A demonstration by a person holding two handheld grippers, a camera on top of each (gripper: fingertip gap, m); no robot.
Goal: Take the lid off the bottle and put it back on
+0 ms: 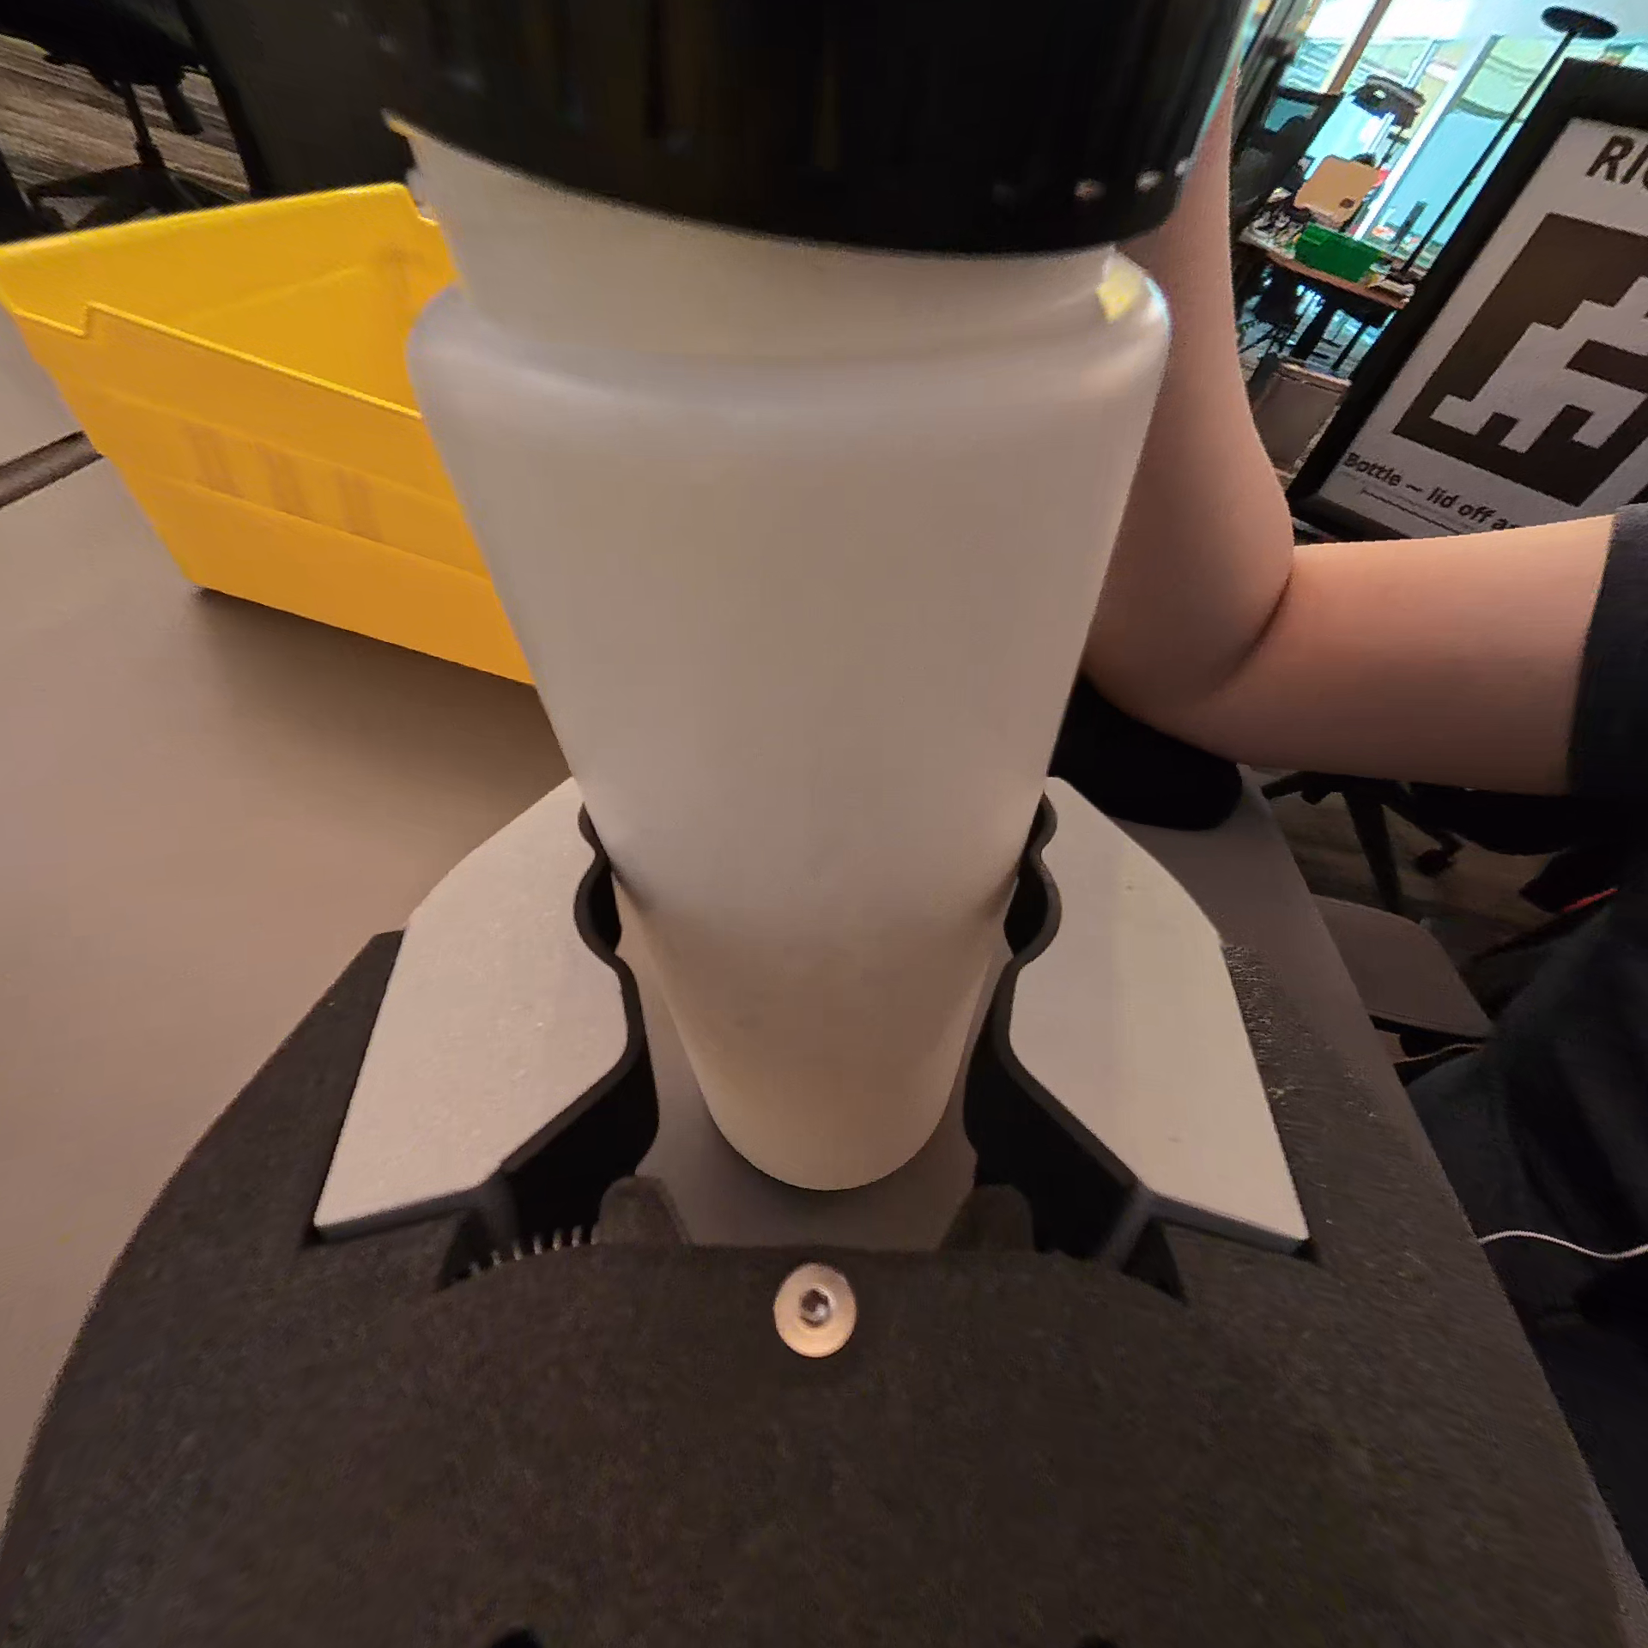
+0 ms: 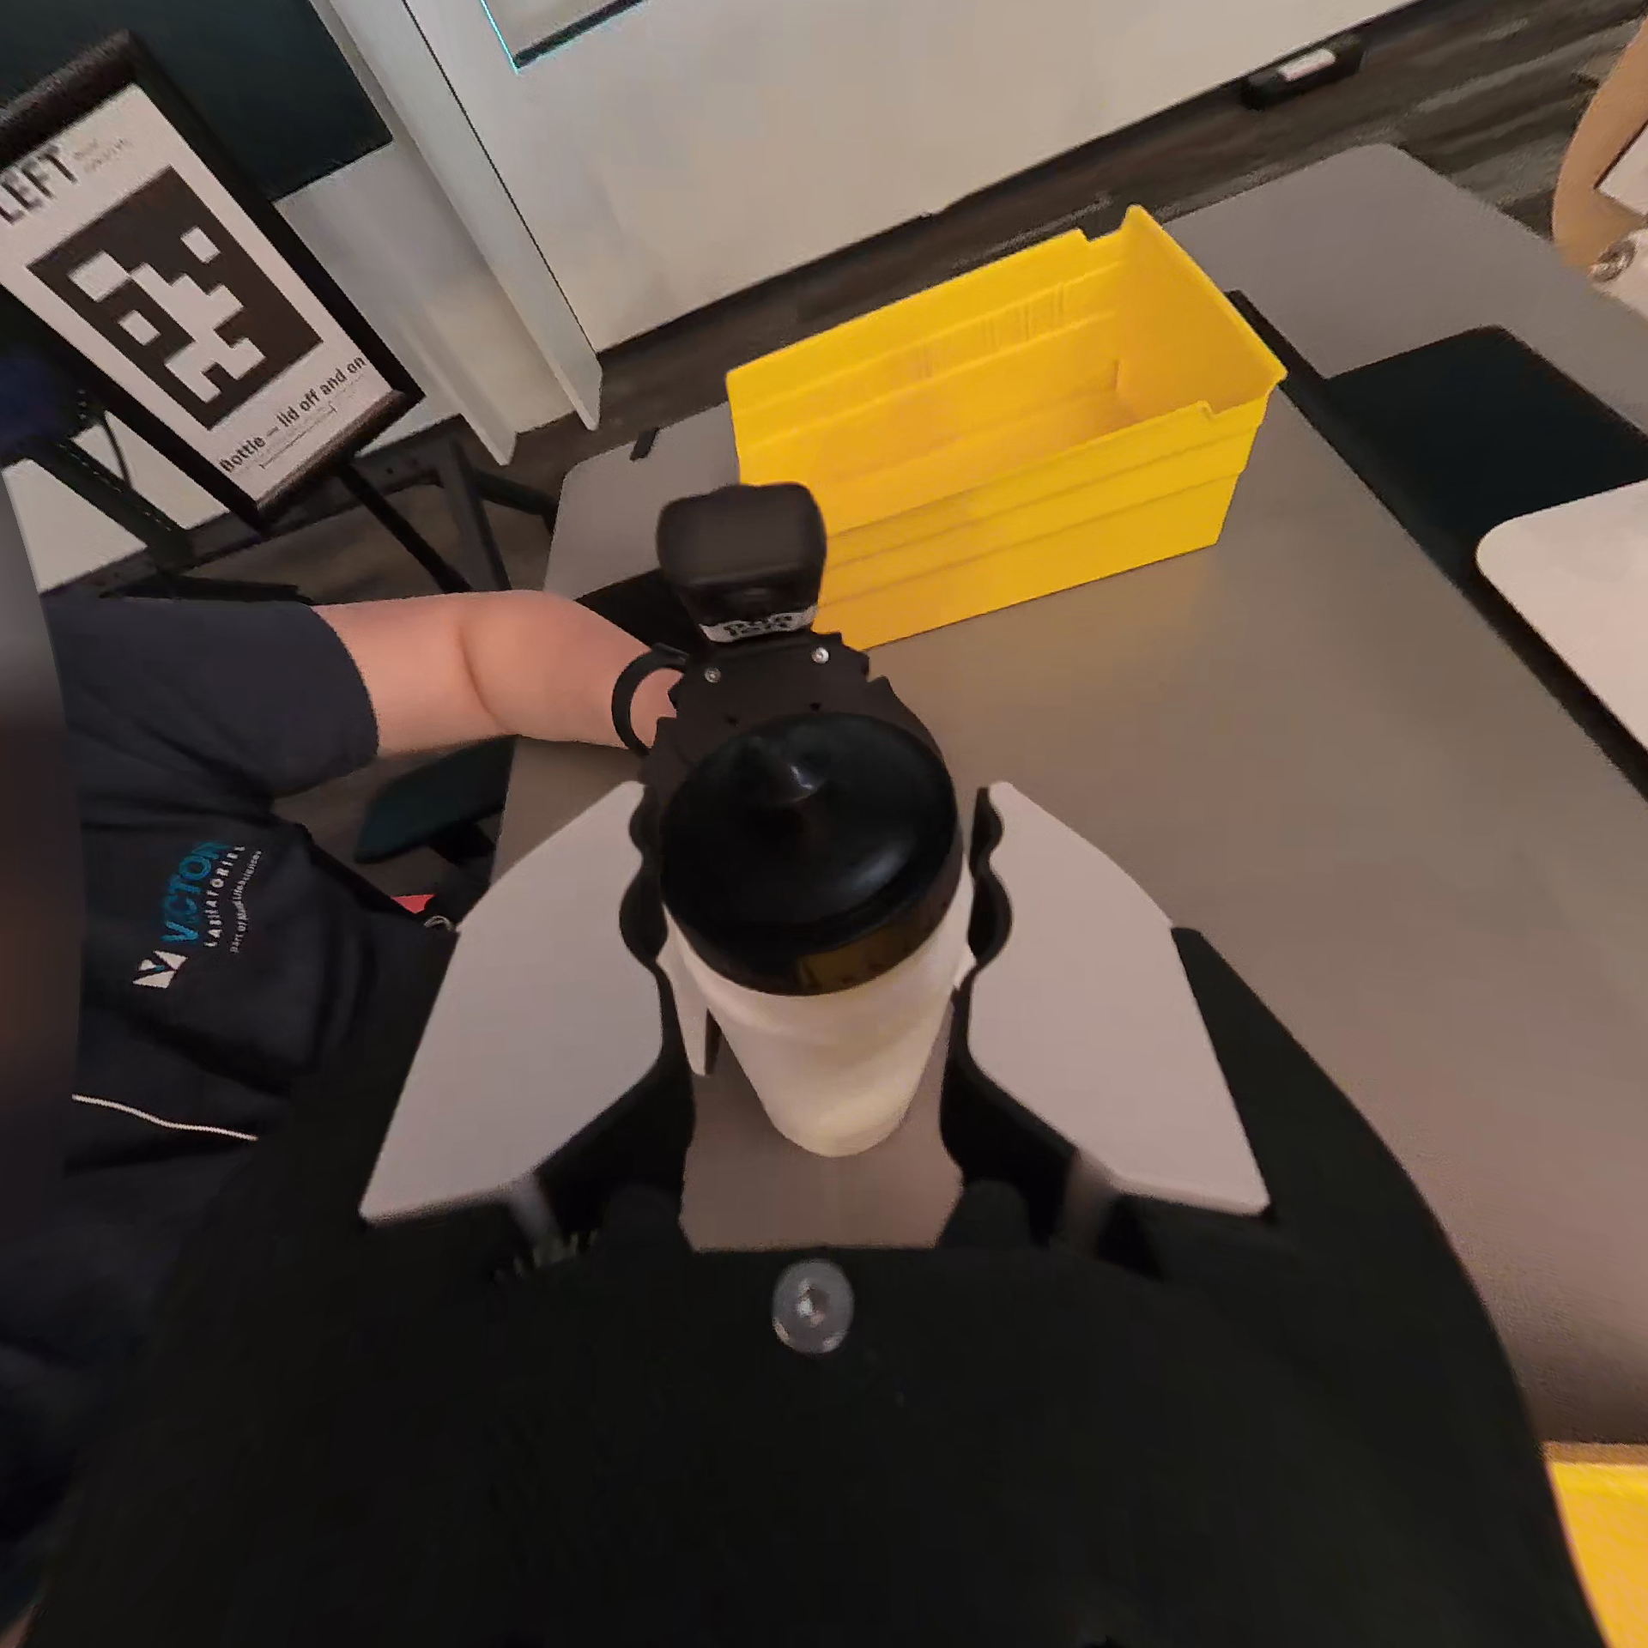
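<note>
**rig_newbie:** What's each hand actually doing here?

**me:** My left gripper (image 1: pixel 816 901) is clamped on the lower body of the tall white translucent plastic bottle (image 1: pixel 803 642). Both dark wavy finger pads (image 1: pixel 599 901) press right against its sides. The bottle stands upright on the flat grey table (image 1: pixel 223 803), bang in the middle of the left wrist view.

**rig_newbie:** And the right one?

**me:** My right gripper (image 2: pixel 811 878) sits around the wide round black plastic lid (image 2: pixel 807 856), which is still on the bottle (image 2: pixel 829 1061). The fingers flank the lid on either side, very close, but from this angle I honestly can't tell if they're pinching it or just beside it. The little spout on top of the lid points up.

**rig_newbie:** Anything else on the table?

**me:** A rectangular yellow plastic bin (image 2: pixel 1008 446), at about 1 o'clock from the bottle in the right wrist view and 10 o'clock in the left one, well apart from it. In the right view you can also spot my left gripper's black body (image 2: pixel 767 696) just behind the bottle at 12 o'clock, with my forearm (image 2: pixel 499 669) coming in from 9 o'clock.
</note>
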